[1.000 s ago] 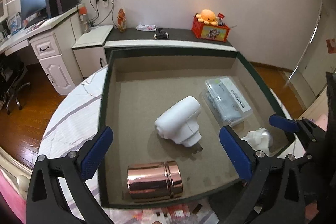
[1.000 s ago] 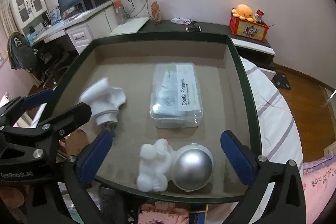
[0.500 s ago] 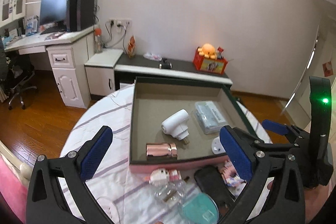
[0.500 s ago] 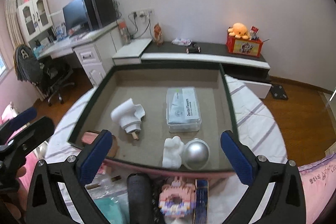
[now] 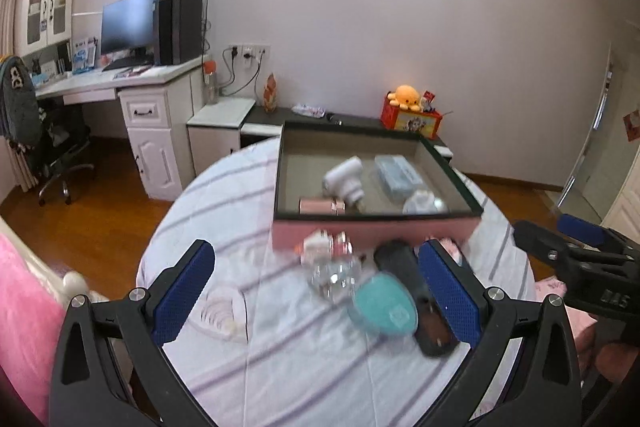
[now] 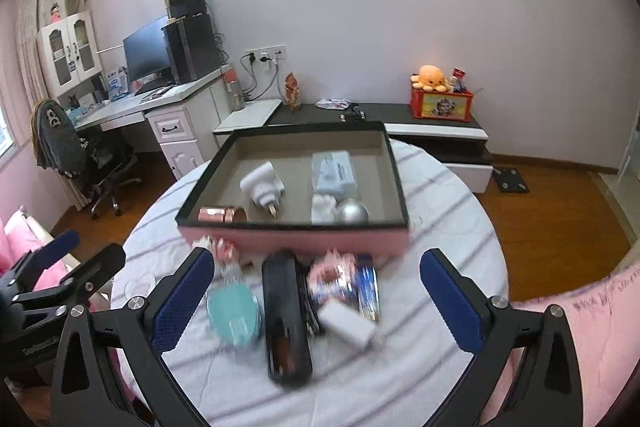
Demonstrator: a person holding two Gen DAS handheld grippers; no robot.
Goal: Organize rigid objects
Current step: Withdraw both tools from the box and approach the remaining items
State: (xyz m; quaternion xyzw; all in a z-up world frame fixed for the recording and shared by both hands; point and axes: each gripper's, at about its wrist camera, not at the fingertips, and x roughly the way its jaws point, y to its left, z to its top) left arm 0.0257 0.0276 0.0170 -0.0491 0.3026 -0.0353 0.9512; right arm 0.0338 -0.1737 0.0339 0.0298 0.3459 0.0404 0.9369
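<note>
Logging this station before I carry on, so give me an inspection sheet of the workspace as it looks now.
Surface: round table, striped cloth.
Job's things: pink box holds a rose-gold tin, white dryer, clear case, white-and-silver figure.
Clutter: black case, teal disc, white block in front of the box.
Grippers: left gripper and right gripper open, empty.
Cables: at the wall sockets.
Surroundings: desk, office chair.

Both fisheye views show a bright, evenly lit room with soft shadows. A ceiling glare whitens the top edge. Straight lines bow outward and the corners are black. Motion blur smears the items on the striped tablecloth [image 6: 452, 227]; the far wall looks sharper.
</note>
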